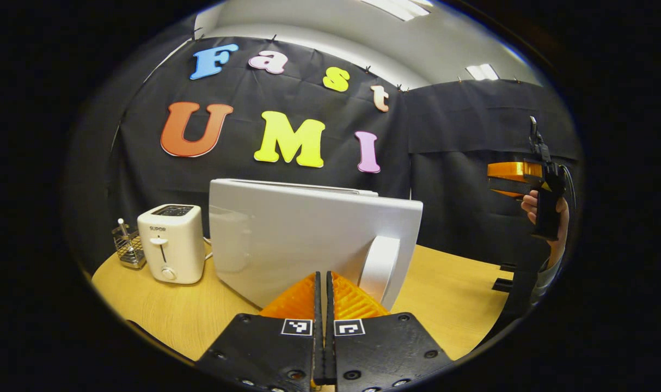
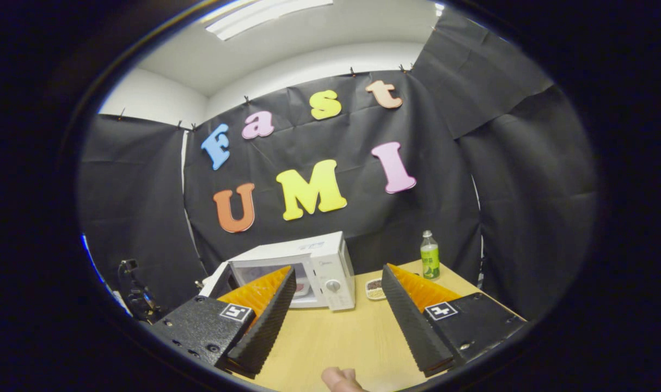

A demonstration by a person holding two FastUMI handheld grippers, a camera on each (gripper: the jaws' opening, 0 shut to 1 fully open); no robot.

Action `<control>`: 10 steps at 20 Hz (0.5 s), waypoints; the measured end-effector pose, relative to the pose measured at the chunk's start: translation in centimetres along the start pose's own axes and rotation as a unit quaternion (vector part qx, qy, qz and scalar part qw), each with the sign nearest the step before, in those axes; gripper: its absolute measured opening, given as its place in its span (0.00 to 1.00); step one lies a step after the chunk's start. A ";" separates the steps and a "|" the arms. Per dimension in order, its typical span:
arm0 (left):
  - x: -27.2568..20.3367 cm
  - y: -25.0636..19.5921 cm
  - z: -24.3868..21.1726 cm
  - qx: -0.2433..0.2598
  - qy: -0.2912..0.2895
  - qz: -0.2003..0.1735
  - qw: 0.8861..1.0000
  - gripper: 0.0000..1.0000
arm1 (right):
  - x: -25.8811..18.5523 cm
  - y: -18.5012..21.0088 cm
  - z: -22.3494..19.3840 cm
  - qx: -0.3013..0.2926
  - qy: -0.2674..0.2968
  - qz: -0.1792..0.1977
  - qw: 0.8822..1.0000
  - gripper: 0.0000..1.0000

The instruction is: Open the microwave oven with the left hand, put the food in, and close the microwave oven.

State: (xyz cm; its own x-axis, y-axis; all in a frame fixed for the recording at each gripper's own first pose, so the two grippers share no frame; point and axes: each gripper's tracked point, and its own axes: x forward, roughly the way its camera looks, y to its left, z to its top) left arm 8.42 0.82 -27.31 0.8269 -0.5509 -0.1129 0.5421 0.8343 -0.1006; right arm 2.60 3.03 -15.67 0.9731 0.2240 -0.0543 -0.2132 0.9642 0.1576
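Observation:
The white microwave (image 2: 330, 261) stands on the wooden table (image 2: 330, 332) with its door (image 1: 308, 234) swung open. In the left gripper view the door's outer face is close in front, with its curved white handle (image 1: 379, 267) just right of my left gripper (image 1: 325, 275). That gripper is shut with nothing between its fingers. My right gripper (image 2: 338, 269) is open and empty, held above the table and facing the microwave's front. A small dish of food (image 2: 374, 288) sits on the table right of the microwave. Something pinkish shows inside the cavity; I cannot tell what it is.
A white toaster (image 1: 171, 242) and a small wire holder (image 1: 129, 247) stand left of the door. A green bottle (image 2: 429, 261) stands behind the dish. A hand (image 1: 532, 207) holds the right gripper at the far right. A fingertip (image 2: 338, 378) shows at the table's near edge.

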 end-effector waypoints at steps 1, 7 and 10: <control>0.8 -0.2 0.0 0.004 0.003 -0.003 1.000 0.00 | -0.1 -0.4 0.1 -0.001 -0.002 -0.001 1.000 1.00; 5.9 -1.2 -0.2 0.022 0.018 -0.015 0.999 0.00 | -0.7 -2.1 0.6 -0.017 -0.013 -0.010 1.000 0.91; 8.3 -1.6 0.2 0.015 0.013 -0.009 1.000 0.00 | -0.7 -2.7 0.4 -0.016 -0.009 -0.011 1.000 0.91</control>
State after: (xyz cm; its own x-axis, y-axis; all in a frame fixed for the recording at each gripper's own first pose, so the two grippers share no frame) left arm 14.46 -5.06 -27.86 0.8130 -0.5658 -0.1373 0.5615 0.8243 -0.0725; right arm 2.57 0.19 -15.64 0.9791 0.1995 -0.0395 -0.1932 0.9732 0.1245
